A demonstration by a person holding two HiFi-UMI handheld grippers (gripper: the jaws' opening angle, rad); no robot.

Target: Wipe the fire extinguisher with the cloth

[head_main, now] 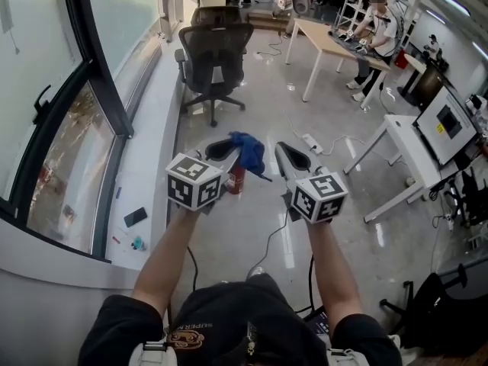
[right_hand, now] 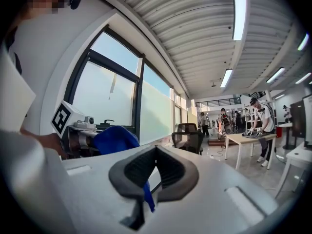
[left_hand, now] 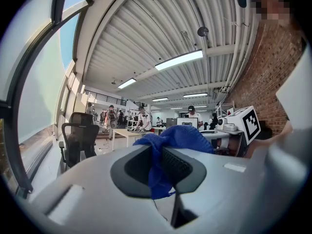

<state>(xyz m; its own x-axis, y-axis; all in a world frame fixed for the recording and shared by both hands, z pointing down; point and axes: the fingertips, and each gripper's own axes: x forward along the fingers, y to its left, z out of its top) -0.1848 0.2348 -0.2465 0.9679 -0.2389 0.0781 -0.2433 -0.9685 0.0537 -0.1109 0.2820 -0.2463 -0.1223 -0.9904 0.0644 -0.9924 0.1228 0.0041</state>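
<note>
Open office, glossy grey floor (head_main: 229, 235), big window (head_main: 76, 128) along the left with a phone (head_main: 136, 216) on its sill. Black office chair (head_main: 215, 52) further back, a white table (head_main: 328, 44) with a person seated at it, and a white desk (head_main: 412, 151) with a monitor (head_main: 446, 124) on the right. Power strip (head_main: 311, 142) and cables lie on the floor.

The person holds both grippers out level, side by side, near each other but apart. The left gripper (head_main: 229, 151) is clamped on the blue cloth (head_main: 248, 151). In the left gripper view (left_hand: 158, 167) the cloth (left_hand: 178, 138) bunches over the tips and hangs down between the pads.

The right gripper (head_main: 286, 155) has its jaws together. In the right gripper view (right_hand: 155, 172) a thin blue sliver (right_hand: 147, 199) shows at the seam, but what it is cannot be told. The cloth (right_hand: 114, 139) sits off to the left in that view.

The red fire extinguisher (head_main: 236, 180) stands on the floor below the grippers, partly hidden by the left gripper's marker cube (head_main: 194, 180). The cloth is above it, not touching.
</note>
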